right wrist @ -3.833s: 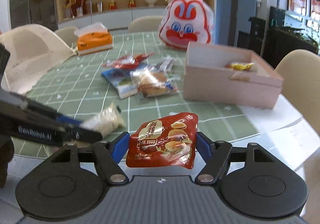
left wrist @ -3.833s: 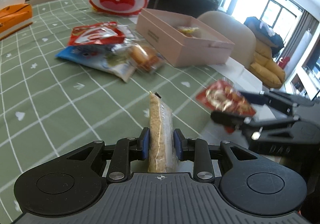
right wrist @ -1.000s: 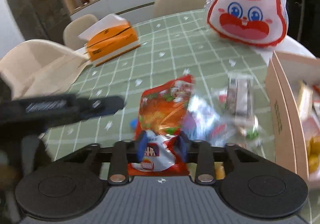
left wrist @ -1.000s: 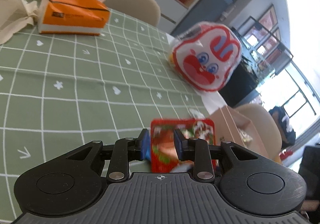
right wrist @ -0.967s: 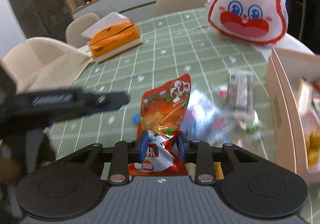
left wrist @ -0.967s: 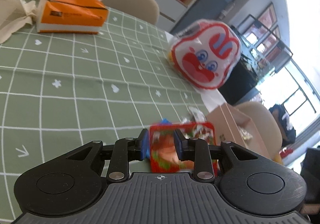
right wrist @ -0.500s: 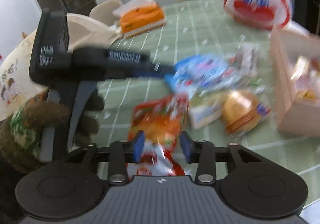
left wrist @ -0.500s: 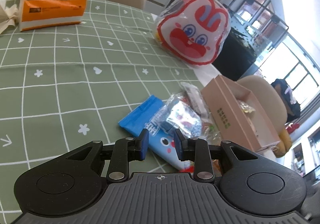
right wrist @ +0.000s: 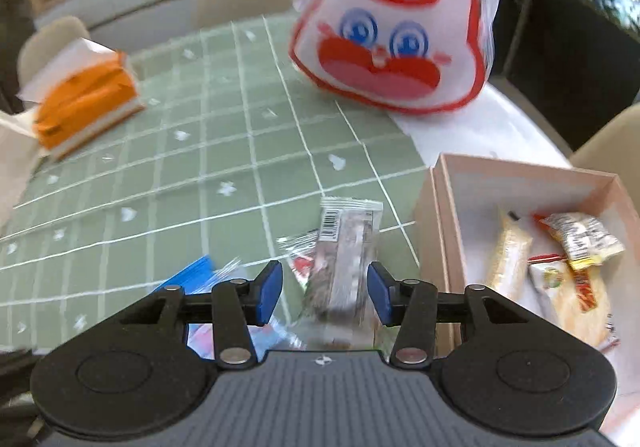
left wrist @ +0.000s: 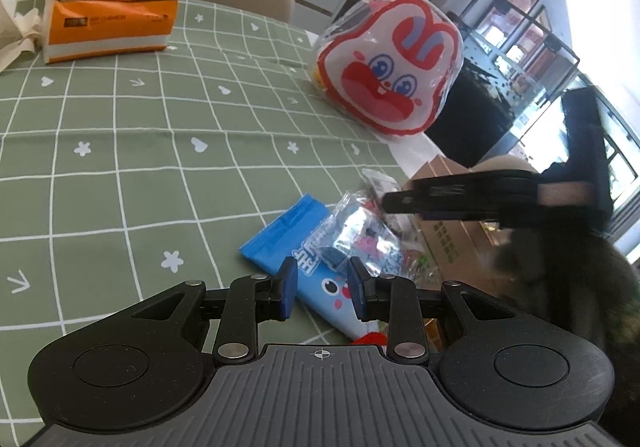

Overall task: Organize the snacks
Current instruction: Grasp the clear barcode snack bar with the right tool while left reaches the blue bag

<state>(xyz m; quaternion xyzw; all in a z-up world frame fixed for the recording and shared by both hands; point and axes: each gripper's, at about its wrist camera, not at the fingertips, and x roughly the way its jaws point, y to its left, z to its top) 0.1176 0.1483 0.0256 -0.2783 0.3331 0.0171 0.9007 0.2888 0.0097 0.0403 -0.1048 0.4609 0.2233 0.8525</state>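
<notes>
right tongs (right wrist: 325, 289): apart, nothing gripped | snack bar (right wrist: 344, 259): on bench (right wrist: 200, 151) between the tips | box (right wrist: 440, 215): right, holds packets | rabbit bag (right wrist: 394, 23): behind

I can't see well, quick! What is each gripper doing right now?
Left gripper: open, holding nothing, above the blue snack packet.
Right gripper: open, holding nothing, over the clear-wrapped bar.

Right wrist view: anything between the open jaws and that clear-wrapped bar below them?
Nothing visible. The right gripper is open, and the clear-wrapped bar lies on top of the snack pile, in line with the gap between the pads. The pink box stands to the right, clear of that path.
</notes>
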